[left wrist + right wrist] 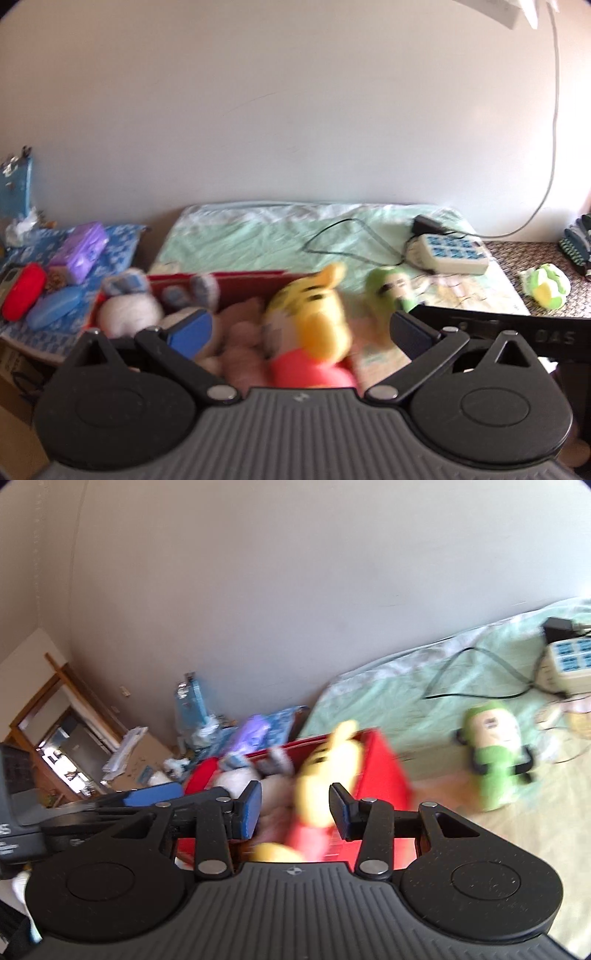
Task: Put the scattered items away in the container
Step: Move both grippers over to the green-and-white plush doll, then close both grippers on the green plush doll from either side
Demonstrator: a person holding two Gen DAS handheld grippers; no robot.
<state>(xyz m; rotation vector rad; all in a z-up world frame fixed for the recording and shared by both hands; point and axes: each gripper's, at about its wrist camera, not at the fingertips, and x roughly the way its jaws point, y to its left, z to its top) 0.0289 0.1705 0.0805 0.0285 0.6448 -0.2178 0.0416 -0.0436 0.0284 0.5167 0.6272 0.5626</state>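
Landmark: the red box (218,282), standing on the bed (258,236) at its near-left part.

Left gripper (299,332): jaws spread wide, nothing between the pads; it hangs over the box's near side.

Right gripper (293,808): jaws partly apart. The yellow plush in a red shirt (325,775) shows between the pads in the right wrist view (blur hides whether the pads touch it), so a grip cannot be told.

Box contents: the yellow plush at the right end, a pinkish plush (243,332) in the middle, a white plush with grey-blue ears (129,306) at the left end.

Outside the box: a green plush (495,753) lies on the bed just right of it; farther right, a smaller green-and-yellow plush (546,286) on a brown patterned surface. A power strip (448,253) lies behind and to the right of the box.
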